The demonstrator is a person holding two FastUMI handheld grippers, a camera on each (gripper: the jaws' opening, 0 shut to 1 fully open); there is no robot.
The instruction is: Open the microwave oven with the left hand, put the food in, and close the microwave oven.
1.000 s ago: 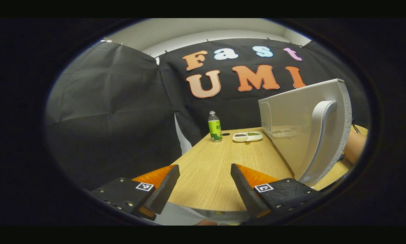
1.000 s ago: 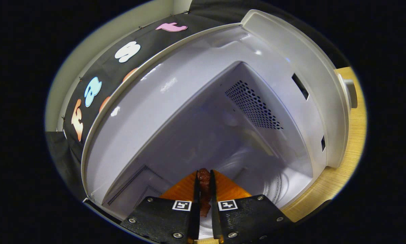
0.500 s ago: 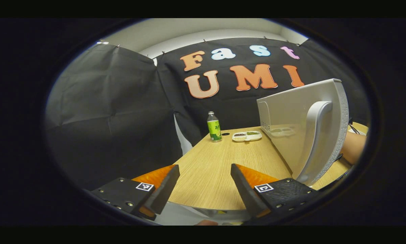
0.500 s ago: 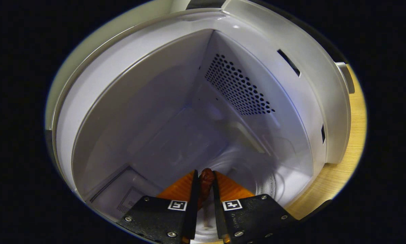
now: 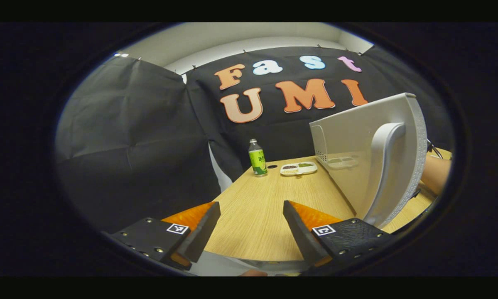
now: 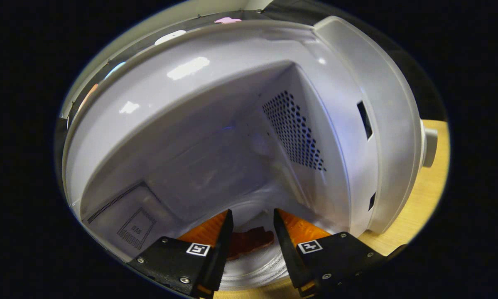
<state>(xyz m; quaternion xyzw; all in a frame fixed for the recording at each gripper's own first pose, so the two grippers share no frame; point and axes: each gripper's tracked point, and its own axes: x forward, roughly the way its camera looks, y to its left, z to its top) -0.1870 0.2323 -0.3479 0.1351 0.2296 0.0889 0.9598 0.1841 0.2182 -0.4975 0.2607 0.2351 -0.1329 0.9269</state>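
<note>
Since half a second ago, parted right gripper (image 6: 253,230) jaws, dropping food (image 6: 249,243) onto microwave (image 6: 232,137) floor, lying crosswise between them; left gripper (image 5: 251,226), jaws spread and empty, just beside open door (image 5: 373,158), nearer for closing.

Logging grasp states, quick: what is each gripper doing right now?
Left gripper: open, holding nothing.
Right gripper: open, the food lying between its fingers inside the microwave.
</note>
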